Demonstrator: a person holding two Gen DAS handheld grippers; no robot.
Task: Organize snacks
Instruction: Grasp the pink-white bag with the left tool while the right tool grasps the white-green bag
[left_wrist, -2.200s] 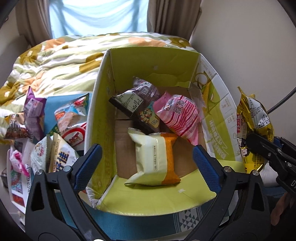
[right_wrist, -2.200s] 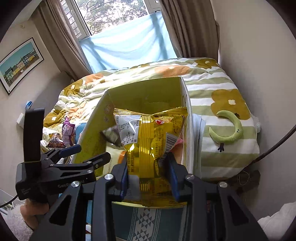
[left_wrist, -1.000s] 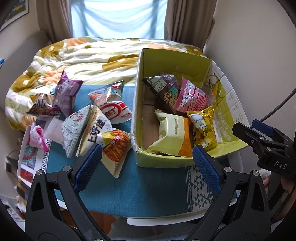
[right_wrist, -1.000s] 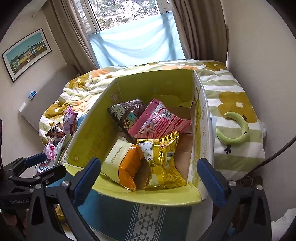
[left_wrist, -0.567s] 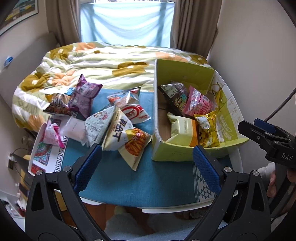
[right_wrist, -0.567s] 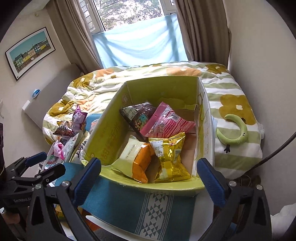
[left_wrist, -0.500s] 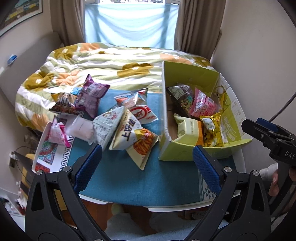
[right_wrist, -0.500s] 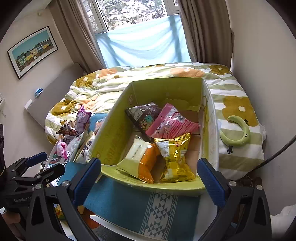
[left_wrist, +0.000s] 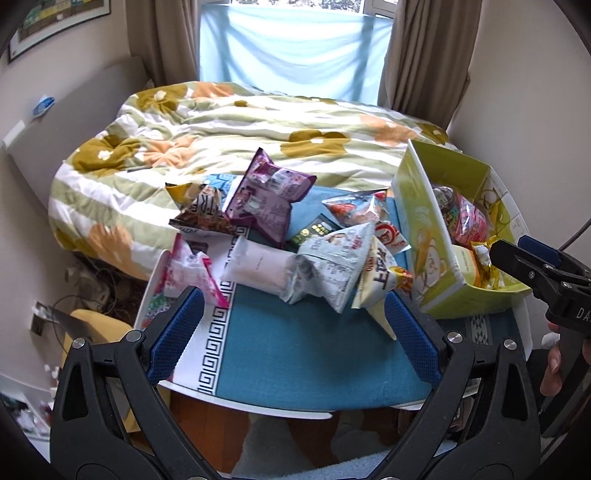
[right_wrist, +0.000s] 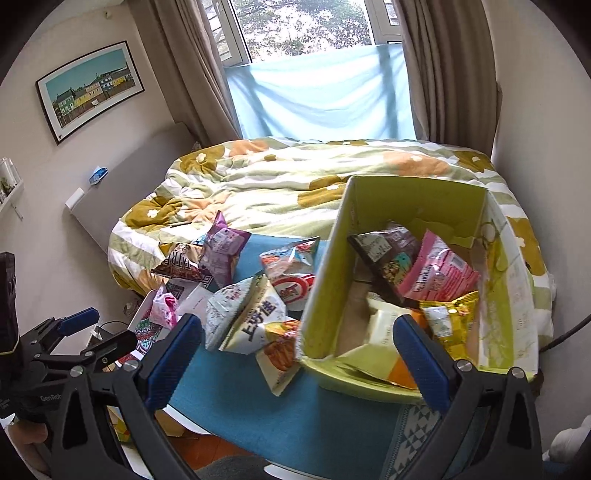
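Note:
A yellow-green cardboard box (left_wrist: 417, 221) stands at the table's right side and also shows in the right wrist view (right_wrist: 328, 280). It holds a gold bag (right_wrist: 448, 321), a pink bag (right_wrist: 436, 273), a dark bag (right_wrist: 388, 251) and a pale yellow-orange bag (right_wrist: 384, 354). Several loose snack bags lie left of it, among them a purple bag (left_wrist: 269, 195) and a white bag (left_wrist: 332, 262). My left gripper (left_wrist: 291, 332) is open and empty, held back over the table's front edge. My right gripper (right_wrist: 295, 362) is open and empty near the box's front corner.
The table wears a blue cloth (left_wrist: 303, 354) with a white patterned border. A bed with a flowered quilt (left_wrist: 229, 125) lies behind it. A wall stands close on the right. The floor at the left holds cables and clutter (left_wrist: 92, 280).
The right gripper let go of the gold bag, which now lies in the box. Both grippers have since pulled back and swung left, bringing the loose snack pile into view.

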